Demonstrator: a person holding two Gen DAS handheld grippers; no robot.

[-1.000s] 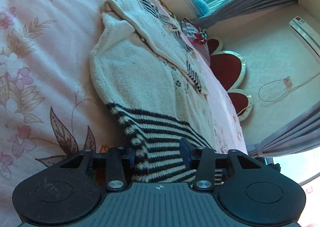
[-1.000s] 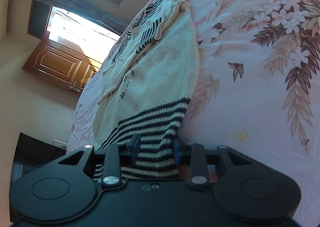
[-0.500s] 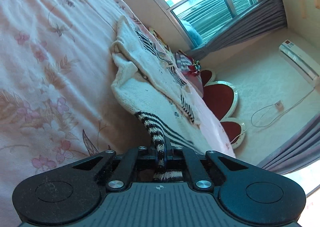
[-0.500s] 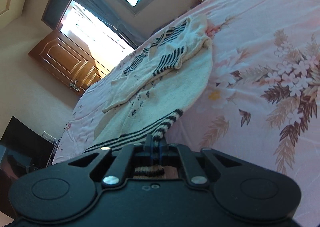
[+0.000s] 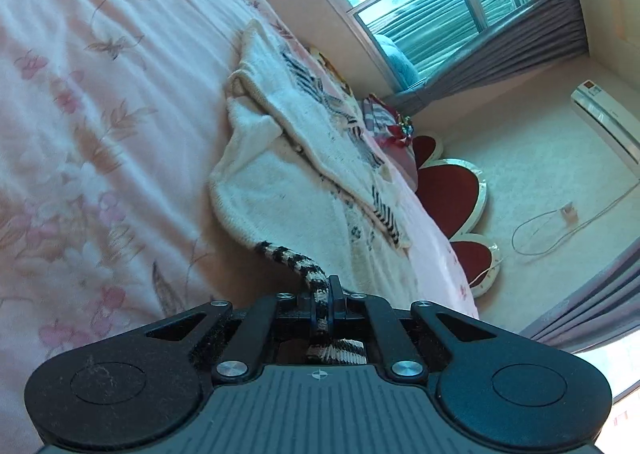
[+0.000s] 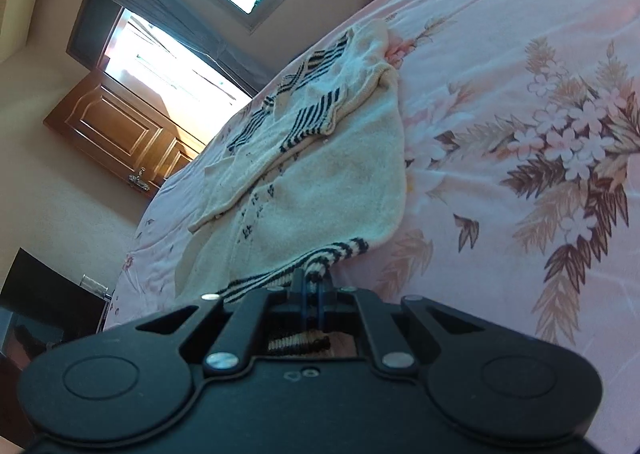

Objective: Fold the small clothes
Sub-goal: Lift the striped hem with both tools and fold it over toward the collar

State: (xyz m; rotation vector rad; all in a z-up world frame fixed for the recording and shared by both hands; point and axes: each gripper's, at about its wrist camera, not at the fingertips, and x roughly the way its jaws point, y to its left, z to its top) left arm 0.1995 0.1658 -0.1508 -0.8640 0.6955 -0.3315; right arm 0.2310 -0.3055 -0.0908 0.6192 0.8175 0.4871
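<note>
A small cream knit sweater (image 5: 280, 189) with black-striped cuffs and hem lies on the pink floral bed sheet (image 5: 80, 93), its sleeves folded across the body. My left gripper (image 5: 322, 294) is shut on one corner of the striped hem (image 5: 288, 256) and holds it lifted off the sheet. My right gripper (image 6: 312, 286) is shut on the other corner of the striped hem (image 6: 344, 248), also raised. The sweater body (image 6: 320, 181) slopes down from both grippers to the bed.
The bed's edge runs beside the sweater, with a red and white petal-shaped headboard (image 5: 448, 189) and other clothes (image 5: 384, 121) beyond it. A wooden cabinet (image 6: 120, 133) and a dark piece of furniture (image 6: 36, 294) stand past the bed's other side.
Both grippers closed on the striped hem and lifted it up from the sheet. The hem now hangs pinched between the fingers, and the views have tilted upward and back.
</note>
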